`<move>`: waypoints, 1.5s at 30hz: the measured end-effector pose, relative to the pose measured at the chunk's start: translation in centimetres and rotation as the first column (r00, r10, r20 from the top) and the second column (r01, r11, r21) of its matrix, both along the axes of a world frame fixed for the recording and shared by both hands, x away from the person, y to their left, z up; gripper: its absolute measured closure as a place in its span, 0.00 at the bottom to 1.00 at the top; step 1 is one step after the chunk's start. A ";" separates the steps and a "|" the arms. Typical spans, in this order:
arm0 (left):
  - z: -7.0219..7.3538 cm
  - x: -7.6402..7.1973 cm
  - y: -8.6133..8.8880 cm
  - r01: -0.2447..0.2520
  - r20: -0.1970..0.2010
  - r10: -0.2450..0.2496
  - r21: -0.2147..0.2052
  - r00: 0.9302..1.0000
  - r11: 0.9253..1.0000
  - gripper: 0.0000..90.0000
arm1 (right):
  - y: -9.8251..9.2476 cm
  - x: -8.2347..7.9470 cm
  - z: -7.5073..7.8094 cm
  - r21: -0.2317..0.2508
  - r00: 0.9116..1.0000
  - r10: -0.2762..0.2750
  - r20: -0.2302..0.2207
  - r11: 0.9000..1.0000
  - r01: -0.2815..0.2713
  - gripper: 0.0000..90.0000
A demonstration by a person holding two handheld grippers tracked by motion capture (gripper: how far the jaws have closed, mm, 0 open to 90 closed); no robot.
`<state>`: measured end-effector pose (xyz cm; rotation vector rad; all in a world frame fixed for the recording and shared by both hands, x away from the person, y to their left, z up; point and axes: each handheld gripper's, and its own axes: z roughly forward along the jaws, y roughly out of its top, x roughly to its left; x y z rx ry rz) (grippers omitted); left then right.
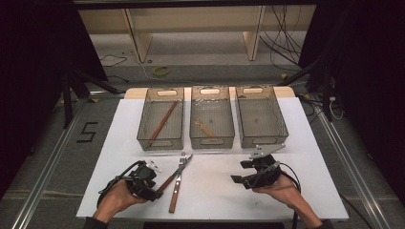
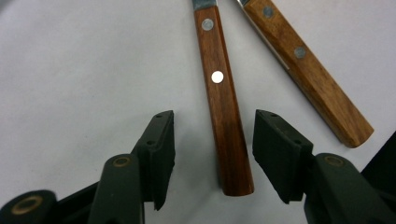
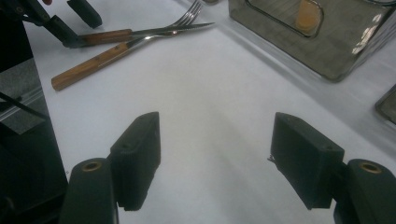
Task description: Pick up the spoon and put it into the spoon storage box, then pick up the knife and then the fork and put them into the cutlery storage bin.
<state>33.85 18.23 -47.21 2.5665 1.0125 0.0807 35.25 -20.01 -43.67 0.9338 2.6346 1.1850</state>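
Note:
A wooden-handled knife point(image 1: 167, 181) and a wooden-handled fork point(image 1: 176, 188) lie crossed on the white table point(image 1: 215, 191), left of centre. My left gripper point(image 1: 156, 183) sits at the knife's handle end. In the left gripper view the left gripper point(image 2: 215, 126) has its jaws on either side of the knife handle point(image 2: 224, 130), with a gap at each pad. The fork handle point(image 2: 308, 70) lies beside it to the right. My right gripper point(image 1: 241, 171) hovers open over bare table at the right, its jaws point(image 3: 215, 135) holding nothing. The knife point(image 3: 140, 32) and fork point(image 3: 93, 60) also appear in the right gripper view.
Three see-through bins stand in a row at the back: the left bin point(image 1: 143, 119) holds a long brown stick point(image 1: 162, 123), the middle bin point(image 1: 193, 119) a small wooden piece point(image 1: 206, 128), and the right bin point(image 1: 282, 119) nothing. One bin's corner point(image 3: 327, 42) is close ahead of the right gripper.

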 end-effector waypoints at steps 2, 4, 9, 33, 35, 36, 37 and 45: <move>0.0 -0.1 0.0 -0.005 0.001 0.005 -0.001 1.000 1.000 0.55 | 0.0 0.0 0.0 -0.001 1.000 -0.001 -0.001 1.000 0.001 0.38; 0.0 -0.1 0.0 -0.006 -0.002 0.006 -0.001 1.000 1.000 0.57 | 0.0 -0.1 0.0 -0.002 1.000 0.000 -0.003 1.000 0.000 0.38; 0.0 -0.2 -0.1 0.000 0.003 0.000 0.011 1.000 1.000 0.60 | -0.2 0.0 -0.2 -0.003 1.000 -0.003 -0.008 1.000 0.003 0.38; 0.0 -0.7 -0.7 0.019 0.041 -0.021 0.055 0.999 0.998 0.83 | -0.1 -0.1 -0.2 -0.013 1.000 -0.001 0.000 1.000 0.001 0.39; 0.0 -0.7 -0.7 0.021 0.043 -0.023 0.055 0.999 0.998 0.83 | -0.1 -0.1 -0.2 -0.013 1.000 -0.002 0.000 1.000 0.002 0.39; 0.0 -0.7 -0.7 0.022 0.046 -0.024 0.052 0.999 0.998 0.83 | -0.1 -0.1 -0.2 -0.013 1.000 -0.002 0.000 1.000 0.002 0.39; 0.0 -0.7 -0.7 0.023 0.048 -0.025 0.048 0.999 0.999 0.83 | 0.0 -0.1 -0.2 -0.012 1.000 -0.001 -0.001 1.000 0.001 0.39; 0.2 -0.8 -1.0 0.042 0.093 -0.044 0.029 0.995 0.999 0.83 | 0.1 -0.2 -0.1 -0.008 1.000 0.001 -0.001 1.000 -0.001 0.39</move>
